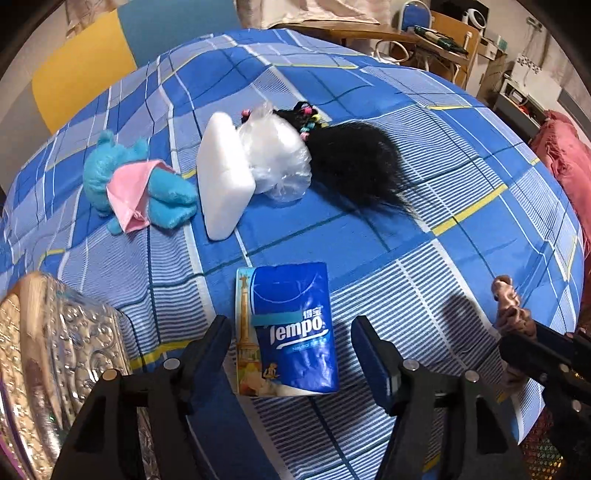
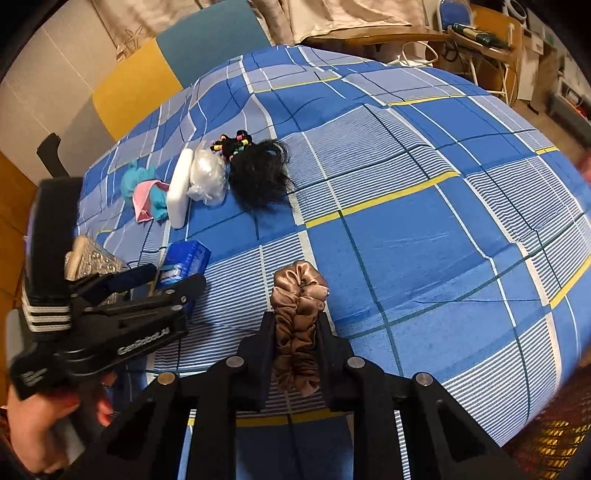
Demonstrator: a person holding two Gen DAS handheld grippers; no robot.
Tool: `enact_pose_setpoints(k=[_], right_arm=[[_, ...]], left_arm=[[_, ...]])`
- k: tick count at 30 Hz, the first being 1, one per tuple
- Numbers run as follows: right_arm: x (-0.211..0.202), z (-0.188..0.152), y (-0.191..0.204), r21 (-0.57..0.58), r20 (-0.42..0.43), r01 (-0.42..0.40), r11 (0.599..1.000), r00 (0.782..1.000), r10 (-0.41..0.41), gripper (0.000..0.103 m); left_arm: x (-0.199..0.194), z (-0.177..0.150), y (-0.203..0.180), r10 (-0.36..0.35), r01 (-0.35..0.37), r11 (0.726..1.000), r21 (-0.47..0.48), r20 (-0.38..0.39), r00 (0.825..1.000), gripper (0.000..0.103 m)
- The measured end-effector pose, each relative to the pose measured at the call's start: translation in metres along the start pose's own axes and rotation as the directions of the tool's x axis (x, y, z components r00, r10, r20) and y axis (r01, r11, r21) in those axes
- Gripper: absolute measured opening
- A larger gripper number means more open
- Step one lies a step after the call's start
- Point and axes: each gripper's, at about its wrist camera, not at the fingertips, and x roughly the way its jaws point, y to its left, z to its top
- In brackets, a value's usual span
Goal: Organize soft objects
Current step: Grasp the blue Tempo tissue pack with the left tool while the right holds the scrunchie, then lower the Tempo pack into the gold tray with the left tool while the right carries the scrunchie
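Blue plaid bedsheet [image 1: 369, 229], wooden desk [image 1: 424, 37], blue chair [image 1: 412, 14], yellow and teal headboard [image 1: 85, 55], embossed silver box [image 1: 55, 350]

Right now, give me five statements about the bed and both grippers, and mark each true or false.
1. The right gripper is shut on the brown scrunchie. True.
2. The left gripper is clamped on the tissue pack. False: its jaws stand open on either side of the pack, not pressing it.
3. The black wig lies beside the clear plastic bag. True.
4. The blue plush toy wears a yellow cloth. False: the cloth on it is pink.
5. The white foam block lies between the plush toy and the plastic bag. True.
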Motion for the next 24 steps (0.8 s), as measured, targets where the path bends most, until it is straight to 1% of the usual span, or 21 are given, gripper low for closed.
enact_pose_setpoints(k=[1,2,4,7,9,10,11,18,22,24], right_arm=[[0.000,0.000,0.000,0.005,0.002,-0.006,1.000,1.000,0.006,0.021],[0.000,0.000,-0.001,0.007,0.002,-0.007,1.000,1.000,0.007,0.021],[-0.001,0.000,-0.001,0.011,0.002,-0.009,1.000,1.000,0.009,0.021],[0.000,0.000,-0.002,0.020,-0.002,-0.021,1.000,1.000,0.021,0.021],[0.000,0.000,-0.002,0.020,-0.001,-0.021,1.000,1.000,0.021,0.021],[0.000,0.000,-0.002,0.021,-0.001,-0.024,0.999,1.000,0.024,0.021],[-0.001,0.001,-0.003,0.024,0.000,-0.028,0.999,1.000,0.028,0.021],[-0.004,0.002,-0.010,0.056,0.014,-0.037,0.998,0.999,0.036,0.021],[-0.005,0.002,-0.011,0.057,0.016,-0.034,0.998,0.999,0.033,0.021],[-0.004,0.002,-0.010,0.054,0.014,-0.029,0.998,1.000,0.028,0.021]], left_arm=[[0.000,0.000,0.001,0.000,0.000,1.000,-0.010,0.005,1.000,0.068],[-0.003,-0.001,0.003,0.009,-0.009,1.000,-0.018,0.026,1.000,0.068],[-0.005,-0.001,0.004,0.014,-0.013,1.000,-0.013,0.054,0.998,0.068],[0.004,-0.002,0.005,-0.015,0.016,1.000,-0.018,0.005,1.000,0.068],[0.005,-0.003,0.007,-0.030,0.030,0.999,-0.037,0.004,1.000,0.068],[0.005,-0.004,0.008,-0.040,0.040,0.998,-0.045,0.010,0.999,0.065],[0.003,-0.005,0.008,-0.045,0.047,0.997,-0.053,0.024,0.999,0.054],[-0.018,-0.020,0.012,-0.087,0.095,0.992,-0.088,0.097,0.991,0.053],[-0.039,-0.036,0.009,-0.118,0.129,0.989,-0.072,0.144,0.982,0.053],[-0.051,-0.047,0.006,-0.158,0.169,0.984,-0.057,0.159,0.974,0.053]])
